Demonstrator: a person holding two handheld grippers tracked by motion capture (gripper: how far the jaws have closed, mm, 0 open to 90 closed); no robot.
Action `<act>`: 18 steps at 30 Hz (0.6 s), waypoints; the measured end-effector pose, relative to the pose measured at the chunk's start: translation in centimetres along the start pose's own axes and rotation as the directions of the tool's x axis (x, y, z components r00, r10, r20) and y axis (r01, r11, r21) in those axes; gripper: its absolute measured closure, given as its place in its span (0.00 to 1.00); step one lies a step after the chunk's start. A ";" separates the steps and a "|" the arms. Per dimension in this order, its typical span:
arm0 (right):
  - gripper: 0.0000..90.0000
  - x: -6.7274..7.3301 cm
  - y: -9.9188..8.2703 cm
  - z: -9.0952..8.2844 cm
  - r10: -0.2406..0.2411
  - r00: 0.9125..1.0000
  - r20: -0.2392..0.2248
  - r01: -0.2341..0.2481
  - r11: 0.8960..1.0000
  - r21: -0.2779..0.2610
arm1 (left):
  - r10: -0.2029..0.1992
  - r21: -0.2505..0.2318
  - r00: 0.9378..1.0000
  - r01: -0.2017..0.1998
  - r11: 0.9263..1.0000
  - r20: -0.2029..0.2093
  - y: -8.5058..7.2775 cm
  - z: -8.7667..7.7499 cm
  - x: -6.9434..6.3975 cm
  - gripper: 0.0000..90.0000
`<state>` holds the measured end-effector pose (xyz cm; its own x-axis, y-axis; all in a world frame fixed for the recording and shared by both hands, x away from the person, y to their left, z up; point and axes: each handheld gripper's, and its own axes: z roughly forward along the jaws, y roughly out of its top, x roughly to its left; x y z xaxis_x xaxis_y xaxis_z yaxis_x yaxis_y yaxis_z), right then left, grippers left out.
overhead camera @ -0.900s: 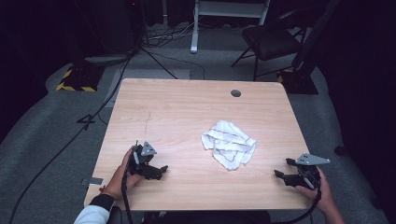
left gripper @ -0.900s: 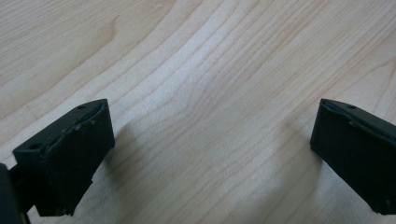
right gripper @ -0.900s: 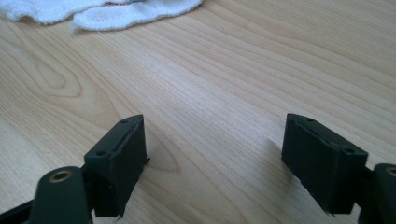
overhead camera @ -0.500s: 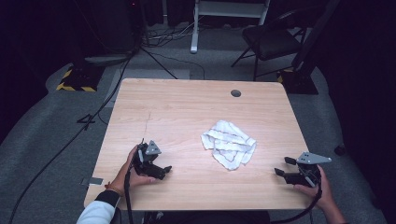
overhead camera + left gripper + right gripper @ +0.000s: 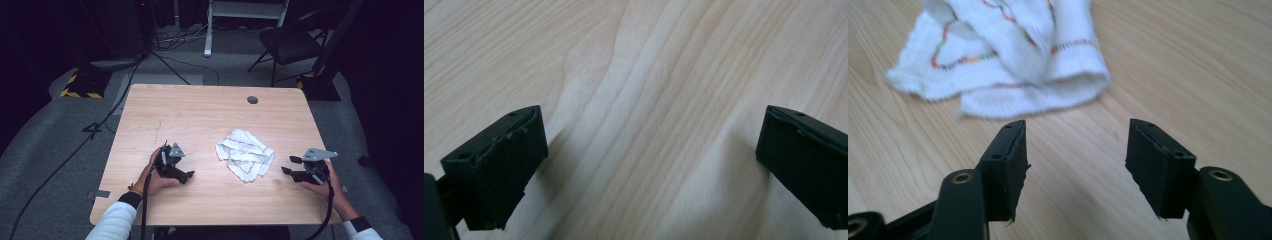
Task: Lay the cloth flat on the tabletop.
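Note:
A crumpled white cloth (image 5: 245, 155) with thin coloured stripes lies on the wooden table (image 5: 200, 115), right of centre. My left gripper (image 5: 186, 174) rests low over the front left of the table and points right, a short way from the cloth. In the left gripper view its jaws (image 5: 649, 150) stand wide apart over bare wood. My right gripper (image 5: 290, 165) sits near the front right edge and points left at the cloth. The right gripper view shows it open (image 5: 1075, 150) with nothing between the jaws, and the cloth (image 5: 1013, 60) lies just beyond the tips.
A round cable hole (image 5: 252, 100) sits near the table's far edge. Beyond the table stand a dark chair (image 5: 290, 45), a white stand (image 5: 207, 30) and a yellow-and-black striped base (image 5: 80, 85), with cables across the grey floor.
My left gripper has drifted a little to the right, toward the cloth. The right gripper has barely shifted, and the cloth lies as before.

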<state>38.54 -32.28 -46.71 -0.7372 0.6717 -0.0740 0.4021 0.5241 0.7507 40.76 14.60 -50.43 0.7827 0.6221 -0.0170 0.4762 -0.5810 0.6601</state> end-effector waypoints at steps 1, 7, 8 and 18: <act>0.48 0.2 0.6 0.3 -0.011 1.000 -0.006 0.011 1.000 0.003 | 0.007 0.000 1.000 -0.007 1.000 0.005 0.4 0.3 -0.1 0.00; 0.46 1.5 3.4 3.0 -0.036 0.999 -0.031 0.036 0.999 0.010 | 0.040 -0.001 0.999 -0.040 0.999 0.034 2.5 2.2 -0.8 0.00; 0.47 1.7 3.7 3.5 -0.041 0.999 -0.030 0.041 0.999 0.018 | 0.048 -0.001 0.998 -0.048 0.999 0.041 2.8 2.4 -0.9 0.00; 0.91 1.7 3.9 6.3 -0.042 0.999 0.001 0.042 0.996 0.084 | 0.065 -0.031 0.995 -0.063 0.998 0.069 6.2 5.0 -1.8 0.25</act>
<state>42.27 -25.81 -47.99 -0.7527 0.6497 -0.1064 0.4154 0.5940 0.6889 44.28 7.27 -50.07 0.8379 0.5452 -0.0259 0.4133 -0.6028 0.6825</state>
